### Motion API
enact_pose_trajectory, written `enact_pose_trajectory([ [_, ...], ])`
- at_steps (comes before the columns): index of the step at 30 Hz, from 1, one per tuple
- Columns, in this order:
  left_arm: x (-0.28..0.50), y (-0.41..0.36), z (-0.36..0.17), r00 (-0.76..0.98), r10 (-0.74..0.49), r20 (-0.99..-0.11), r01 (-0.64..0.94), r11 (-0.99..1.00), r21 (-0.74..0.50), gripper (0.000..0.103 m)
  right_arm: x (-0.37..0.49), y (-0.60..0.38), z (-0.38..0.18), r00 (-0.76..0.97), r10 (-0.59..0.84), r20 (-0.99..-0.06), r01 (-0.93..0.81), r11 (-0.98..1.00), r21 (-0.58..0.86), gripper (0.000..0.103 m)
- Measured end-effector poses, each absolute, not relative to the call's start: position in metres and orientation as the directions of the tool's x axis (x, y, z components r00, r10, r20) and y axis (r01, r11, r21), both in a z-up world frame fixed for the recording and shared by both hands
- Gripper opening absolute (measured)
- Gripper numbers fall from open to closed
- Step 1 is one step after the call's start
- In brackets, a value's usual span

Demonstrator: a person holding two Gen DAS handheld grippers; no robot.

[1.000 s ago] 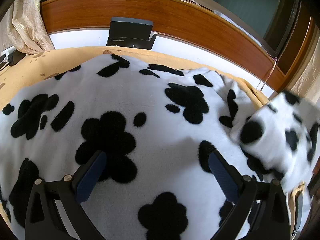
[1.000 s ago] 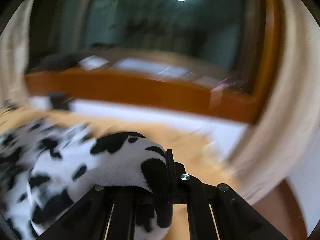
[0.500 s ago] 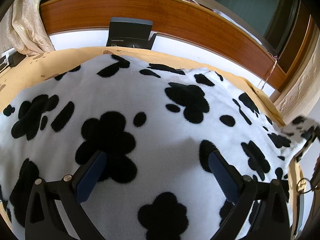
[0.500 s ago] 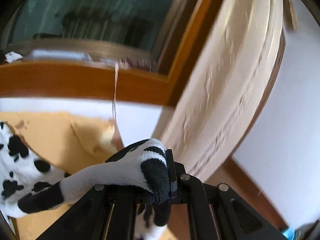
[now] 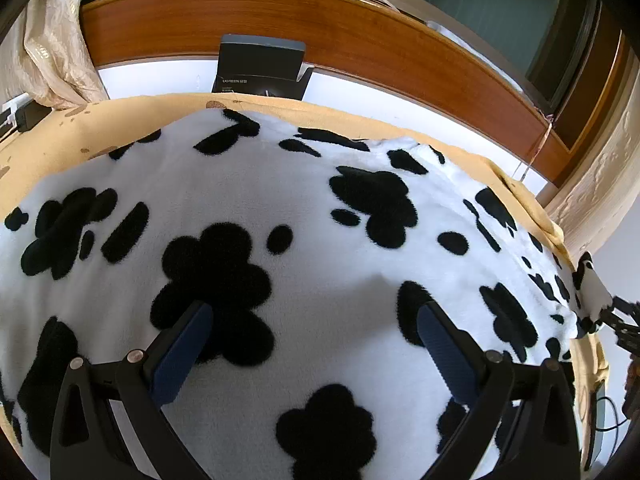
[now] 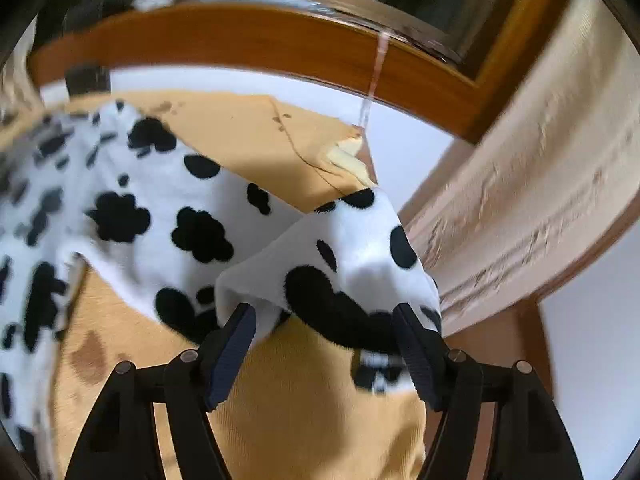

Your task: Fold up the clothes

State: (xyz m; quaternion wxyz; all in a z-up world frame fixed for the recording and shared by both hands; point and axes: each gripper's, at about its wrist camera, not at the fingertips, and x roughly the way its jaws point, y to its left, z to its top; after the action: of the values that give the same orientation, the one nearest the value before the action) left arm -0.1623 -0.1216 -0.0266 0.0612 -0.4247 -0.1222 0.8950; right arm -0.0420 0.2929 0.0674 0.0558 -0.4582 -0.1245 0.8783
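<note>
A white fleece garment with black paw prints [image 5: 320, 208] lies spread on a yellow cloth [image 5: 120, 128]. My left gripper [image 5: 312, 312] hovers open just over its middle, blue pads wide apart, nothing pinched. In the right wrist view the garment's corner [image 6: 352, 248] hangs at the cloth's right edge. My right gripper [image 6: 322, 312] is opening; the corner droops loosely between its pads, which no longer press on it. The right gripper [image 5: 620, 320] also shows at the far right of the left wrist view, at the garment's end.
A wooden rail [image 5: 360, 40] runs along the back, with a black box [image 5: 260, 68] leaning below it. Cream curtains hang at the left [image 5: 48, 40] and the right [image 6: 540, 160]. The yellow cloth's edge [image 6: 352, 168] drops off just behind the corner.
The right gripper carried the garment's corner rightward and down, stretching the fabric flat, then opened its jaws from shut. The left gripper stayed still.
</note>
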Motion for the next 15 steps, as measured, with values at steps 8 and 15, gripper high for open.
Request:
enact_pose_trajectory([
  [8,-0.162,-0.121,-0.027,-0.632,0.212,-0.745,-0.008,-0.964,-0.267,0.102,0.000,0.315,0.096,-0.599,0.320,-0.734,-0.114,-0.941,-0.318,0.072],
  [15,-0.162,-0.121,-0.027,-0.634,0.210,-0.744,-0.010,-0.965,-0.264,0.102,0.032,0.273,0.067,-0.636,-0.213,-0.742,0.109,-0.976,0.188,0.072],
])
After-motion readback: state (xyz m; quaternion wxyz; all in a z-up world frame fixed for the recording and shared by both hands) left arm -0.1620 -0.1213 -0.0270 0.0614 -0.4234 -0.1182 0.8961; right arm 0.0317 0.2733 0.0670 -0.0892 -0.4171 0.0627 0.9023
